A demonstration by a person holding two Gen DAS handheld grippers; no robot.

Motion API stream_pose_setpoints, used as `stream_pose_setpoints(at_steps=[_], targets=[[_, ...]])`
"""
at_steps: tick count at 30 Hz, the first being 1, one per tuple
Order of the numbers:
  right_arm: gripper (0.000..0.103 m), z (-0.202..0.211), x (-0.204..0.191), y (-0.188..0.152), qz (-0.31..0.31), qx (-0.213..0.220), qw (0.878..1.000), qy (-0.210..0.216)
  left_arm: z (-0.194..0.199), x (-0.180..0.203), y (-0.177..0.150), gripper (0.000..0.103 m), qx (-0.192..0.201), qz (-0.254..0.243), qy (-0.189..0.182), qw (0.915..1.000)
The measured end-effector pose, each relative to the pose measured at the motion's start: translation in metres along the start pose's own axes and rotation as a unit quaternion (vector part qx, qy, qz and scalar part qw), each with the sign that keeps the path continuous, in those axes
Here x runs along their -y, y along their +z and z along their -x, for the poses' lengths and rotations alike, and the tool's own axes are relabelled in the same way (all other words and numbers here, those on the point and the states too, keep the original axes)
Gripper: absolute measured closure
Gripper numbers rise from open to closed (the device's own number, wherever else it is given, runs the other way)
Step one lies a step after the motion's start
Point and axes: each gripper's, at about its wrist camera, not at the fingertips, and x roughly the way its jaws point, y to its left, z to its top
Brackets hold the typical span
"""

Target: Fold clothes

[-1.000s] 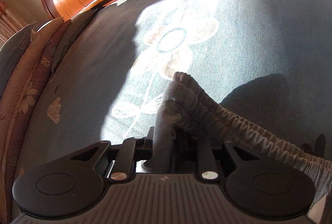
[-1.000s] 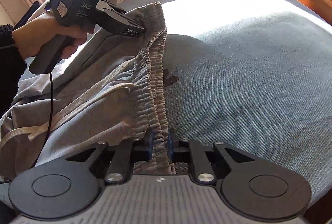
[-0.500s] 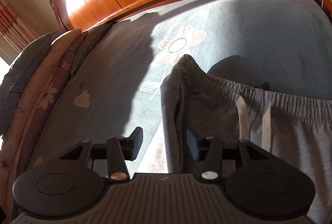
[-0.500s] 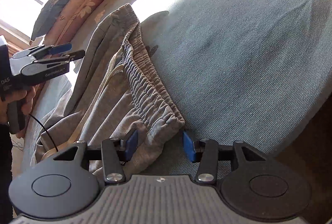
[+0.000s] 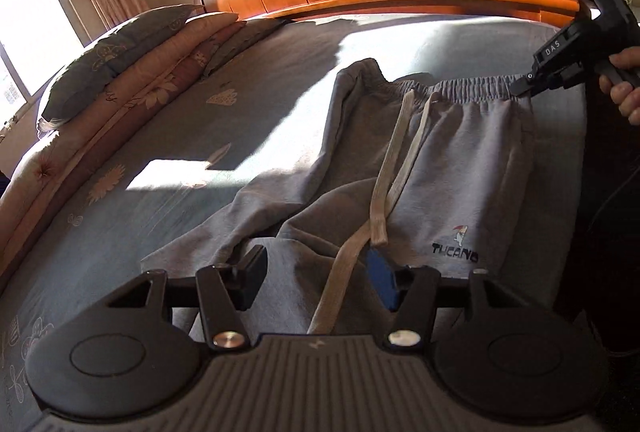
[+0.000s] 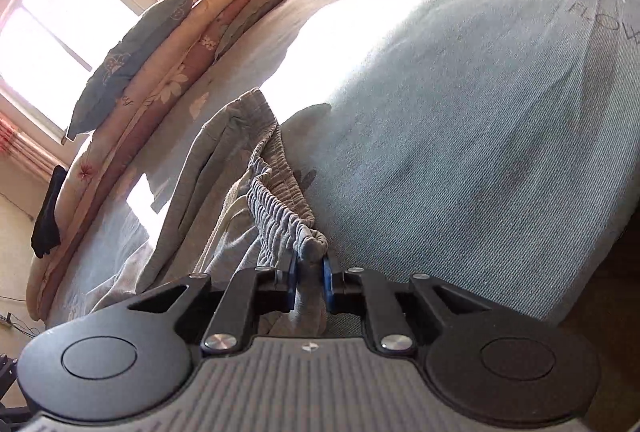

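The right gripper pinches the waistband corner of the grey sweatpants, likely to keep them flat on the bed. The left gripper hangs over the legs, its fingers spread wide and holding nothing.

Left tongs: jaws spread wide, gripping nothing. Right tongs: jaws pinched nearly together on cloth, handle held in a hand.

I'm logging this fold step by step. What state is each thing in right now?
Grey sweatpants: spread on the bed, waistband toward the headboard, legs rumpled.
Drawstring: untied, trailing down the front.
Left gripper: open, above the pants, gripping nothing.
Right gripper: shut on the waistband corner.
Pillows: stacked along the bed's edge.
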Motion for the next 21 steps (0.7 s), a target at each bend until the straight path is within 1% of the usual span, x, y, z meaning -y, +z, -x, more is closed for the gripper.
stream_pose_setpoints(at_steps=[3,4,5,7,9,11,12,13,15,17,20,21], targets=[[0.085,-0.012,-0.001,0.003,0.005,-0.031,0.999,-0.034,0.004,-0.005,-0.010,0.046,-0.001,0.022,0.001,0.9998],[0.083,-0.017,-0.003,0.002,0.009,-0.042,0.998,-0.049,0.004,-0.009,-0.012,0.046,-0.003,0.032,0.006,0.9995],[0.079,-0.018,-0.005,0.001,0.013,-0.043,0.997,-0.058,0.004,-0.012,-0.013,0.046,-0.005,0.042,0.012,0.9991],[0.078,-0.010,-0.015,-0.004,0.027,-0.028,0.997,-0.062,0.011,-0.022,-0.020,0.046,-0.004,0.059,0.022,0.9980],[0.074,0.002,-0.028,-0.009,0.047,-0.007,0.997,-0.062,0.020,-0.033,-0.031,0.046,-0.004,0.070,0.039,0.9968],[0.063,0.011,-0.045,-0.016,0.077,0.008,0.996,-0.053,0.030,-0.044,-0.042,0.046,-0.005,0.080,0.057,0.9952],[0.060,0.012,-0.055,-0.021,0.097,0.007,0.994,-0.043,0.034,-0.050,-0.047,0.046,-0.005,0.085,0.065,0.9942],[0.060,0.011,-0.065,-0.025,0.117,0.004,0.993,-0.033,0.039,-0.054,-0.053,0.046,-0.008,0.092,0.072,0.9931],[0.059,0.006,-0.087,-0.036,0.150,-0.011,0.989,0.002,0.046,-0.064,-0.066,0.046,-0.014,0.117,0.084,0.9895],[0.058,-0.004,-0.112,-0.047,0.179,-0.030,0.983,0.028,0.054,-0.071,-0.080,0.043,-0.023,0.139,0.096,0.9853],[0.058,-0.012,-0.146,-0.063,0.228,-0.037,0.972,0.050,0.063,-0.078,-0.099,0.042,-0.032,0.164,0.105,0.9804],[0.056,-0.013,-0.160,-0.070,0.244,-0.040,0.967,0.061,0.067,-0.080,-0.104,0.042,-0.034,0.170,0.106,0.9791]])
